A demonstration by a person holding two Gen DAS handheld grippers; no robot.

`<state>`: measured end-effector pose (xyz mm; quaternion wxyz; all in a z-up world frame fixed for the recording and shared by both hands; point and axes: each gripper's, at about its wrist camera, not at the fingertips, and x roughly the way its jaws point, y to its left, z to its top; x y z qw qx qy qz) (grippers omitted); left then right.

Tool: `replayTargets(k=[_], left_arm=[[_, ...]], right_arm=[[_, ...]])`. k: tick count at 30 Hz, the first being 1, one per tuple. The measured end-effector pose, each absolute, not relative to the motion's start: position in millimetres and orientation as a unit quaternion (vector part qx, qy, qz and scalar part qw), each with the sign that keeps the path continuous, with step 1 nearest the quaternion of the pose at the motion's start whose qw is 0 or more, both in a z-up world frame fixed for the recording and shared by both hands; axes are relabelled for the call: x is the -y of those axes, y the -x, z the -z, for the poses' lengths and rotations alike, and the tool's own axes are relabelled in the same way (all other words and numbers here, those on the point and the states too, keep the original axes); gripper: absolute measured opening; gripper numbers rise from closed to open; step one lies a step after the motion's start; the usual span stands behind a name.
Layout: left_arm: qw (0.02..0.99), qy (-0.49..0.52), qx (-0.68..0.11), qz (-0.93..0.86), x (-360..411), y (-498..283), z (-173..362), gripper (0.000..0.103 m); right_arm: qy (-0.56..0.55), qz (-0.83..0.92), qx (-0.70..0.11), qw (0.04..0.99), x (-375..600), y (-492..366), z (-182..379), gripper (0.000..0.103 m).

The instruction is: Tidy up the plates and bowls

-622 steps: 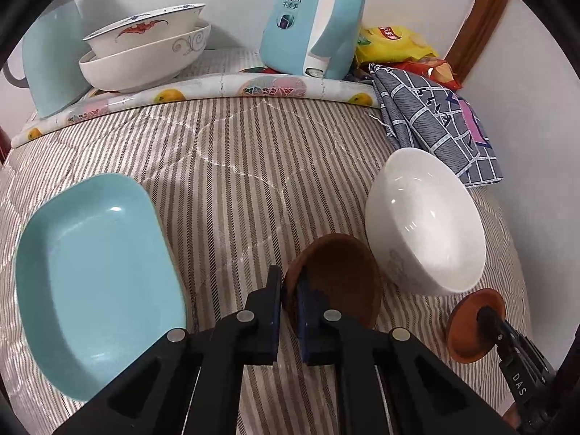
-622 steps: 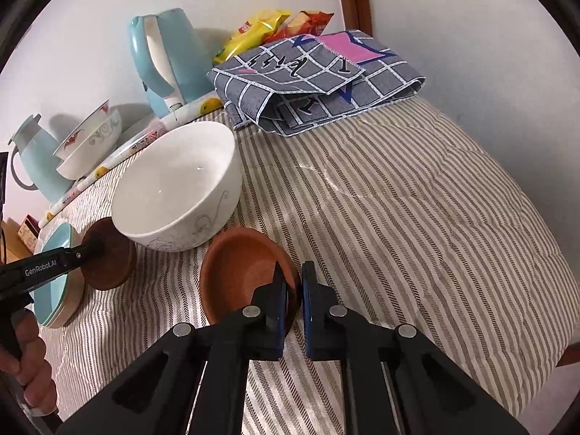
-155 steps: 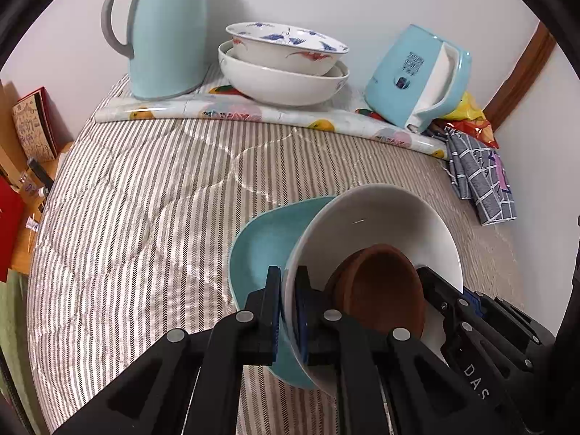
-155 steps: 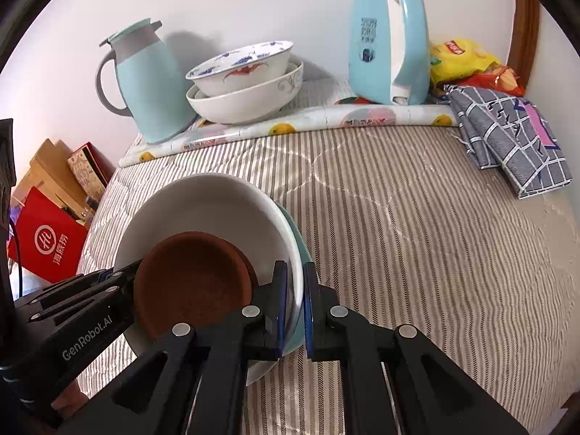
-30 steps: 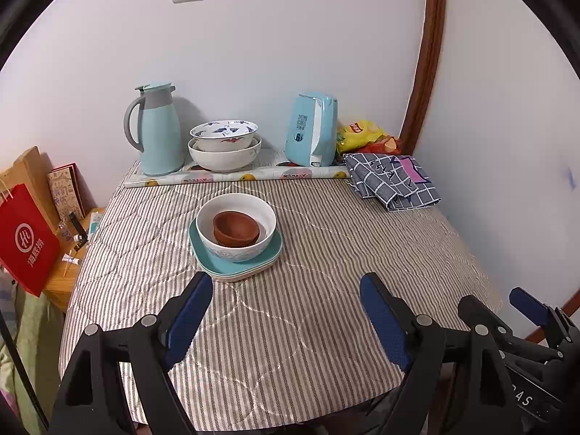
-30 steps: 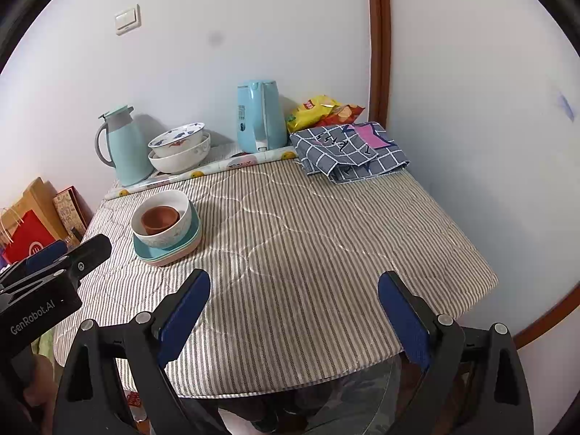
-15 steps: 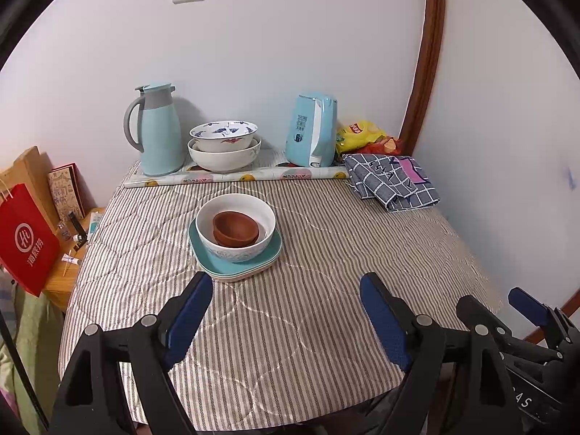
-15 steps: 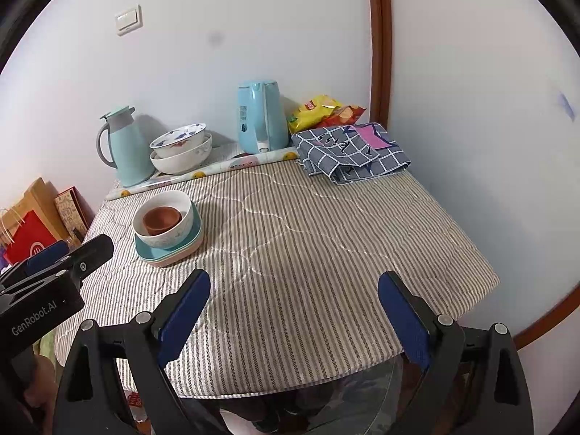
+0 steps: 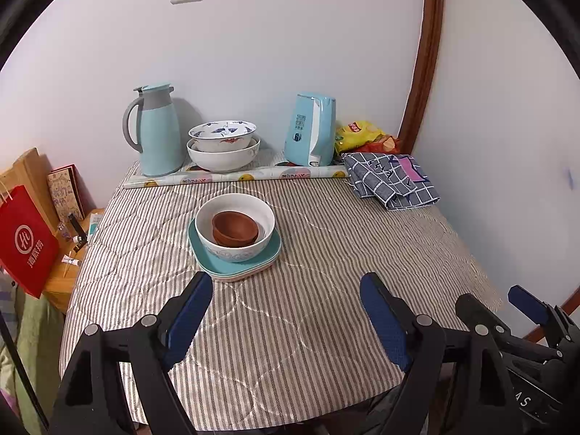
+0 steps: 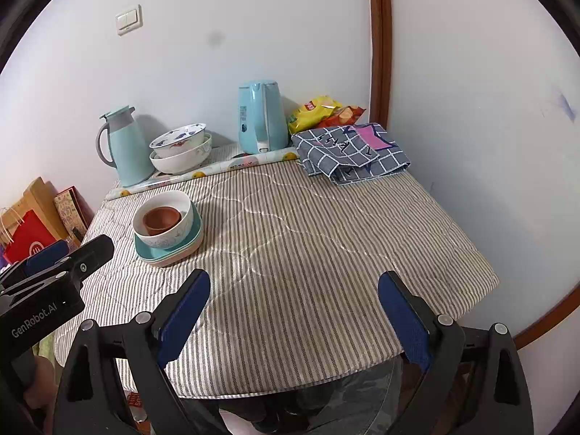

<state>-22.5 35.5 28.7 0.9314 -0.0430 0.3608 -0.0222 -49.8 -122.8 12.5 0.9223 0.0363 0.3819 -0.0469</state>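
Note:
Brown bowls point(image 9: 235, 231) point(image 10: 161, 219) are nested inside a white bowl point(image 9: 235, 250) point(image 10: 170, 237), which rests on stacked teal plates point(image 9: 232, 267) point(image 10: 170, 252) left of the middle of the striped table. Two more bowls point(image 9: 223, 145) point(image 10: 180, 148) are stacked at the back. My left gripper point(image 9: 286, 319) is open, held back above the table's near edge, well short of the stack, with nothing between its fingers. My right gripper point(image 10: 293, 311) is also open and empty, above the near edge to the right of the stack.
A teal jug point(image 9: 157, 130), a teal kettle point(image 9: 310, 130), snack bags point(image 9: 359, 134) and a folded checked cloth point(image 9: 393, 179) line the back and right. A rolled patterned sheet point(image 9: 235, 175) lies across the back. A red bag point(image 9: 27, 243) and boxes stand left of the table.

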Motion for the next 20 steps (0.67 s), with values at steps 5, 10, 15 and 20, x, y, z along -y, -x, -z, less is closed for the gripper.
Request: replayTargets(k=[5,10,15,20], left_arm=[[0.932,0.042,-0.360,0.022,-36.3,22.4,-29.0,0.083],[0.932,0.041,-0.360,0.021,-36.9,22.6,-29.4,0.083],[0.932,0.041,-0.360,0.022,-37.8,21.6,-29.6,0.083],[0.933,0.042,-0.358,0.023,-39.7,19.2,-29.9,0.083]], right_arm=[[-0.037,0.047,-0.382,0.922,123.0,49.6,-12.6,0.093],[-0.035,0.046,-0.381,0.923,122.9,49.4,-13.4,0.093],[-0.035,0.045,-0.381,0.923,122.6,49.3,-14.8,0.093],[-0.037,0.045,-0.379,0.924,122.4,48.9,-15.8,0.093]])
